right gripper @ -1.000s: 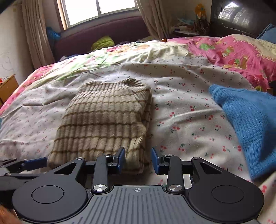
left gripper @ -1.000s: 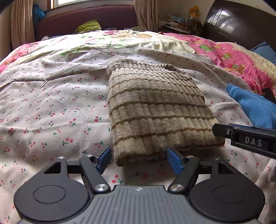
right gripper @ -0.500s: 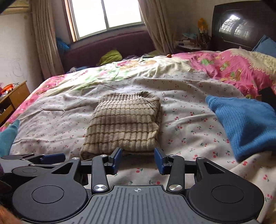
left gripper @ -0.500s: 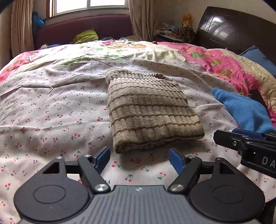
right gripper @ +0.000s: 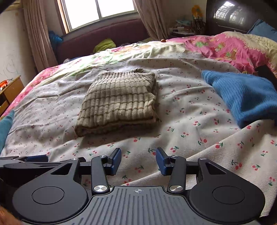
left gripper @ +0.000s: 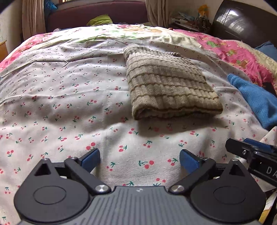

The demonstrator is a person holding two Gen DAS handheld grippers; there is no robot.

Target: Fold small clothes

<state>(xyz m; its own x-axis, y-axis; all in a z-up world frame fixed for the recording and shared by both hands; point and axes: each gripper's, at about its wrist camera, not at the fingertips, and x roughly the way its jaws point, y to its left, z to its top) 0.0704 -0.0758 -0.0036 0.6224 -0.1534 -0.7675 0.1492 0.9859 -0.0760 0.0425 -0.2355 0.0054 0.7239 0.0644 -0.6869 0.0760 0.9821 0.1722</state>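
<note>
The left gripper hangs over the cherry-print bedsheet with its blue pads spread wide and opening further, nothing but bare sheet between them. At the right edge of the left wrist view, the black arm of the right gripper pokes in beside it, clear of the cloth ahead. In its own view the right gripper stands with its jaws parted about halfway and opening, again with only sheet between its pads, and the left gripper's finger shows at the lower left of that view. Ahead of both grippers, well clear of every pad, lies the beige striped knit sweater, folded into a compact rectangle with its doubled edge nearest the grippers and its ribbed neck at the far end. To the right of it, apart from it on the same sheet, lies a blue knit garment, loosely spread. A piece of teal cloth shows at the left edge of the right wrist view. Beyond the sheet a pink floral quilt covers the far right of the bed, under a dark glossy headboard. At the far end are a maroon couch with a yellow-green cloth on it, beige curtains and a bright window.
</note>
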